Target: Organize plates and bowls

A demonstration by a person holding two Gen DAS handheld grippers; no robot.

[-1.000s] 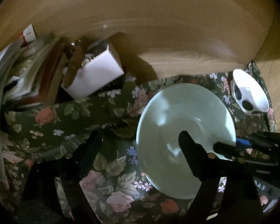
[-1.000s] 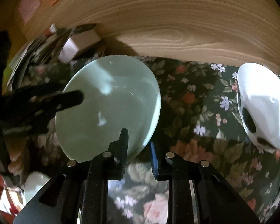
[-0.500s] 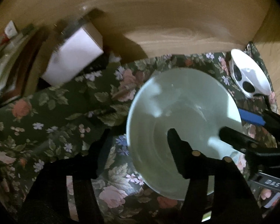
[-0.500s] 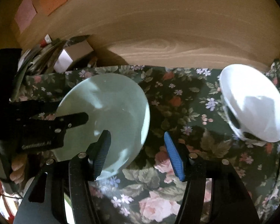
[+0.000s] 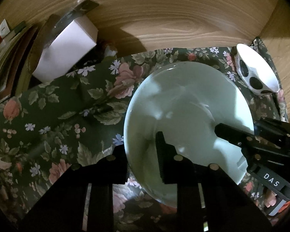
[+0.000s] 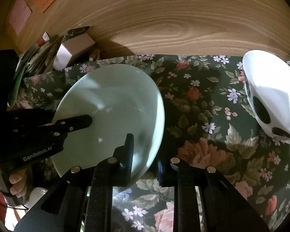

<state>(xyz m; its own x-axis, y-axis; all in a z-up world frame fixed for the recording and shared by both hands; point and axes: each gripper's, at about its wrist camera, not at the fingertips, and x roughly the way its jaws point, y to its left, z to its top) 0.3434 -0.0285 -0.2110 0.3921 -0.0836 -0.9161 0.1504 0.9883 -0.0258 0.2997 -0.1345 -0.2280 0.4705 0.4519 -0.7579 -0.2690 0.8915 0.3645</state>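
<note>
Floral cloth (image 6: 203, 100) seen spread below both grippers. Pale green plate (image 5: 183, 106) gripped at near rim by L gripper (image 5: 141, 154), opp. rim clamped by R gripper (image 6: 145, 154). Spotted bowl (image 6: 270, 96) seen fwd-right of R gripper, apart from plate. White box (image 5: 67, 48) noted far fwd-left.

Plate (image 6: 110, 104) on tablecloth (image 6: 193, 116), bowl (image 6: 270, 94) to its right.
</note>
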